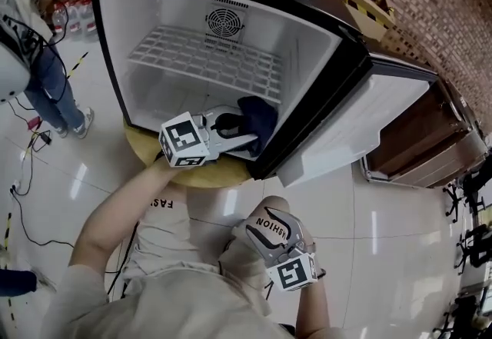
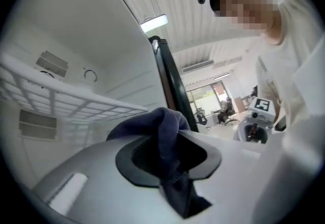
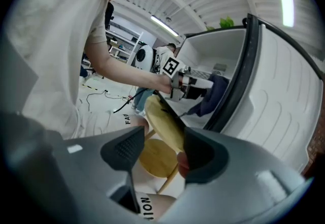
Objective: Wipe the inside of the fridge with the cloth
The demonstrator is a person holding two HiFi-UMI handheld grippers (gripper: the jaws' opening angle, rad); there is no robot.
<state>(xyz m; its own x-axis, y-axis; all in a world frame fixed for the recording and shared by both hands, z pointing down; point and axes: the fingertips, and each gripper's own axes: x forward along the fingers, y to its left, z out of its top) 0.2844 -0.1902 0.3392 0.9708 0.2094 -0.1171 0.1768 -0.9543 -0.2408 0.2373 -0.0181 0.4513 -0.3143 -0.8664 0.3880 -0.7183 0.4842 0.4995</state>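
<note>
The fridge is seen standing on a round wooden tabletop, with its door swung wide to the right. The dark blue cloth is found low inside the compartment, at the front right corner of the fridge floor, just beside the right wall and beneath the white wire shelf.

The cloth is gripped by the left gripper, which is reached in over the front edge of the fridge floor. In the left gripper view the cloth is shown pinched between the two jaws of the left gripper: a bunched fold is pushed up beyond the jaw tips, and a loose tail is left hanging back below them. The wire shelf is seen above and to the left of the fold, and the dark edge of the fridge opening rises just behind it.

The right gripper is held well apart from the fridge, low over the person's lap, below the front edge of the tabletop. In the right gripper view the jaws of the right gripper are shown standing apart, and nothing is clasped between them; only the tabletop and printed fabric are seen through the gap. From there the left gripper and the cloth are made out at the fridge's open front, with the cloth on the side towards the door.
</note>
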